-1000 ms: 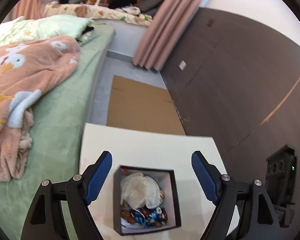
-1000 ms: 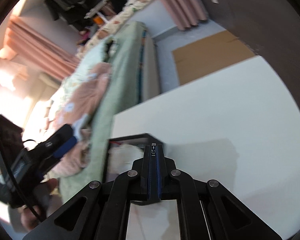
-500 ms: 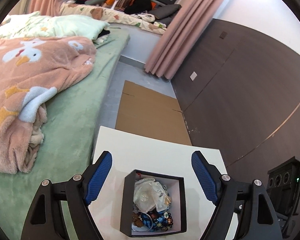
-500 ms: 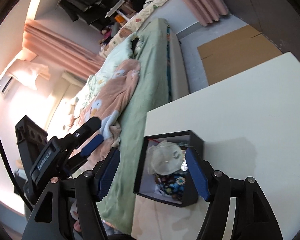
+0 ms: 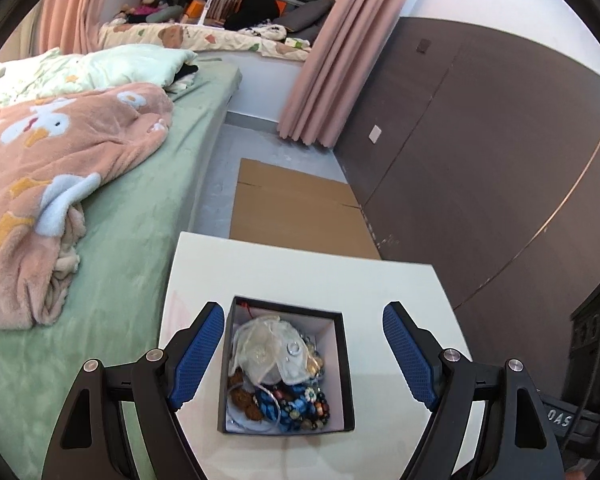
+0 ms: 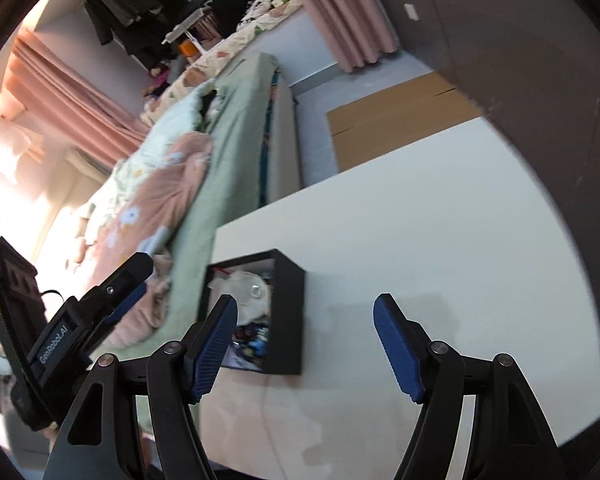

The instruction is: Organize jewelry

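Your left gripper (image 5: 303, 354) was spread wide, holding nothing, hovering over the square black cardboard box with white lining (image 5: 347, 364), which sat between its blue-padded fingers (image 5: 198, 354) on the white rectangular table (image 5: 300, 268). Inside the box: a crumpled translucent white pouch (image 5: 266, 354) at 12 o'clock, a heap of multicoloured beaded jewelry (image 5: 300, 404) at 6 o'clock. Your right gripper (image 6: 305, 346) was also fully apart and empty, above bare tabletop, with the box (image 6: 288, 312) at its 10 o'clock. The green bed (image 5: 112, 240) with the pink duck-print blanket (image 5: 52, 184) lay at the table's 9 o'clock.
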`<state>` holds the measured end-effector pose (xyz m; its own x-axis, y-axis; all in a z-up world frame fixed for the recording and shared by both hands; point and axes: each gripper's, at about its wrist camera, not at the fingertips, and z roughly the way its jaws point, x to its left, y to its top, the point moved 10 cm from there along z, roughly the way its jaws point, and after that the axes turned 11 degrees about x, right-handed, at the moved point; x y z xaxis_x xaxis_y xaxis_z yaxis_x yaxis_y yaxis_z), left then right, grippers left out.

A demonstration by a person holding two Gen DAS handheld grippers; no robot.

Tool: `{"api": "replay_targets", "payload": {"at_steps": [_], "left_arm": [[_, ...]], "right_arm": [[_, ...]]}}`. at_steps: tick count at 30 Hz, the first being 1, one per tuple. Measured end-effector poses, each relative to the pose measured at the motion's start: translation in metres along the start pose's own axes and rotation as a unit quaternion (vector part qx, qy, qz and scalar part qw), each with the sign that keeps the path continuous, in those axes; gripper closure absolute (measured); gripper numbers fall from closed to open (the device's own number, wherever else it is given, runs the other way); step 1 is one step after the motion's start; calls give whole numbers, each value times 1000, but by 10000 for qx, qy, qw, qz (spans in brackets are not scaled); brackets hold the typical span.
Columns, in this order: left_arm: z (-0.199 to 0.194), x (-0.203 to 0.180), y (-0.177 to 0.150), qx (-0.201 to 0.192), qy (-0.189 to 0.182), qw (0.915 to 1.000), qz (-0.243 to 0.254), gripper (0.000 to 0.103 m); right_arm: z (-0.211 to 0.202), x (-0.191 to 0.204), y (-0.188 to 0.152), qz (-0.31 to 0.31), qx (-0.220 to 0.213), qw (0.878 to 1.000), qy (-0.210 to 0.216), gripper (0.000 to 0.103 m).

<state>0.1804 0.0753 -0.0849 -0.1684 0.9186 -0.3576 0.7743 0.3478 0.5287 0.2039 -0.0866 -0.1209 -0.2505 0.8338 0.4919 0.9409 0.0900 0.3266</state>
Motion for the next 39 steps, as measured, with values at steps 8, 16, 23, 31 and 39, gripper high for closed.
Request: {"api": "replay_targets", "payload": {"at_steps": [8,16,23,31,39], "left_arm": [[-1,-24,-24,8,82,9999,82,20],[-14,-42,-40,-326,395,9982,311,0],[-18,-44,-61,-395,595,9965,423,0],[-40,-54,-57,-754,777,9923,603,0],[-46,-54,-60,-776,766,9920,630,0]], "right_arm": [[-32,-18,-17,-268,-168,9982,-513,20],[-65,-47,-30,-92,-525,9963,-681,0],[-77,-59,-37,-29,-577,9960,-686,0],[-88,-56,-40,-100,-627,9958,-662,0],[-90,-55,-45,-83,-608,9962,-615,0]]}}
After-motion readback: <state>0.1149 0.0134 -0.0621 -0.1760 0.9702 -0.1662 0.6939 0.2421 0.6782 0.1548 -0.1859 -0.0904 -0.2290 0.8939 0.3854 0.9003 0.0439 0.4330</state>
